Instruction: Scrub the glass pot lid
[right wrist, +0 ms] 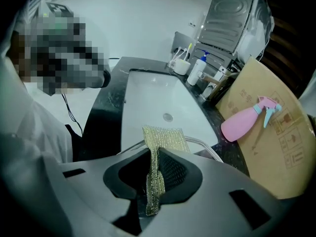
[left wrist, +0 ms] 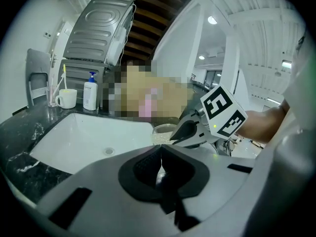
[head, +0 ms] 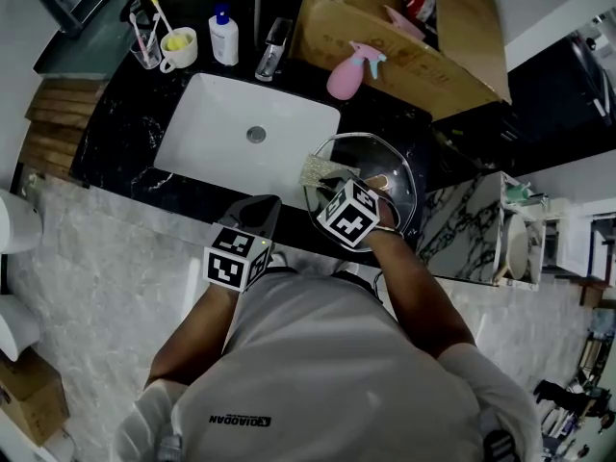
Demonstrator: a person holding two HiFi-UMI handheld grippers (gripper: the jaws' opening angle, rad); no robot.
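The glass pot lid (head: 385,176) lies on the black counter just right of the white sink (head: 241,133). My right gripper (head: 335,187) hangs over the lid's left part, shut on a gold scrub pad (head: 322,170) that reaches the lid's left rim. In the right gripper view the pad (right wrist: 165,138) sticks out from between the jaws (right wrist: 154,156), above the lid's rim (right wrist: 203,145). My left gripper (head: 262,210) is at the counter's front edge, left of the lid and apart from it. Its jaws (left wrist: 159,158) are shut with nothing in them.
A cardboard box (head: 404,37) stands behind the lid with a pink spray bottle (head: 348,73) against it. Behind the sink are a faucet (head: 274,46), a white pump bottle (head: 223,38), a mug (head: 179,48) and a glass of toothbrushes (head: 146,41).
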